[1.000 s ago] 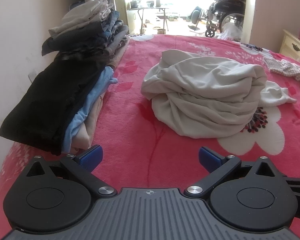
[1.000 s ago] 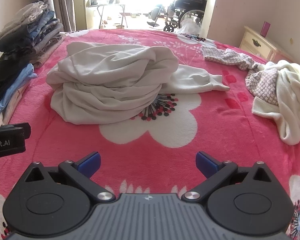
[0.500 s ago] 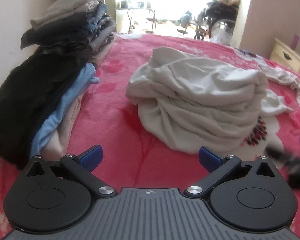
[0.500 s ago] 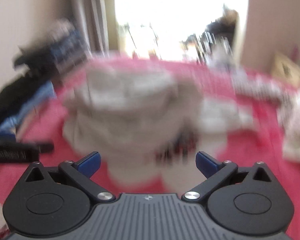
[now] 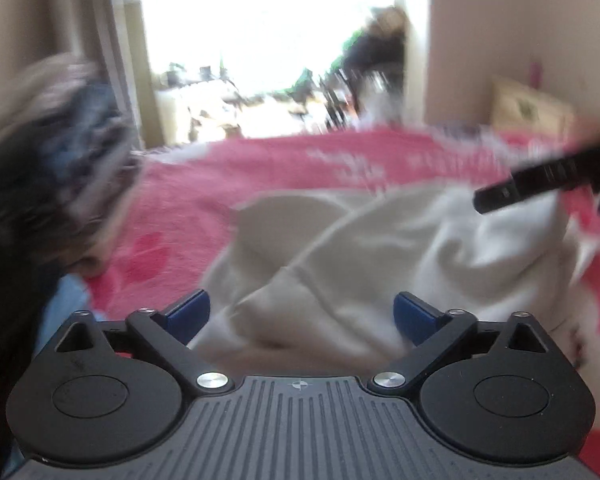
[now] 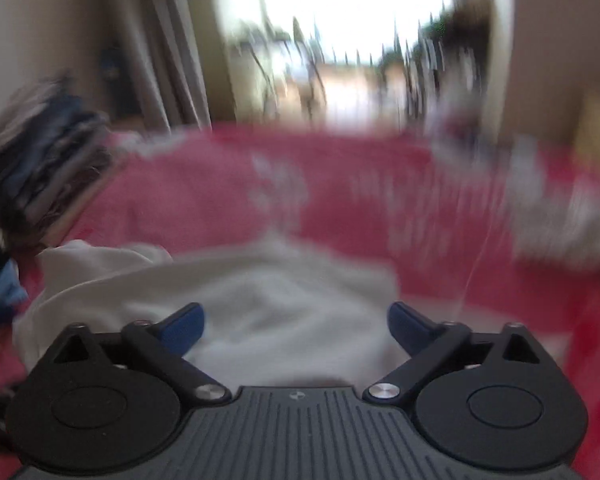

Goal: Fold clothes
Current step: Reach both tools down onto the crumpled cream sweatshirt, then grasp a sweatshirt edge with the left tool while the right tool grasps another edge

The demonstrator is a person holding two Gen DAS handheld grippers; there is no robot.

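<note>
Cloth is heaped on the red bed, between both closing claws, not yet pinched. Left claw and right claw are best shut on separate edges, so the garment can be spread.

Pink floral bed, crumpled white garment, folded clothes stack

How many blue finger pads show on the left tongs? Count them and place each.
2. One blue pad sits at the left of the crumpled white garment, the other at its right. The jaws are closing, fabric between them, not yet pressed.
</note>
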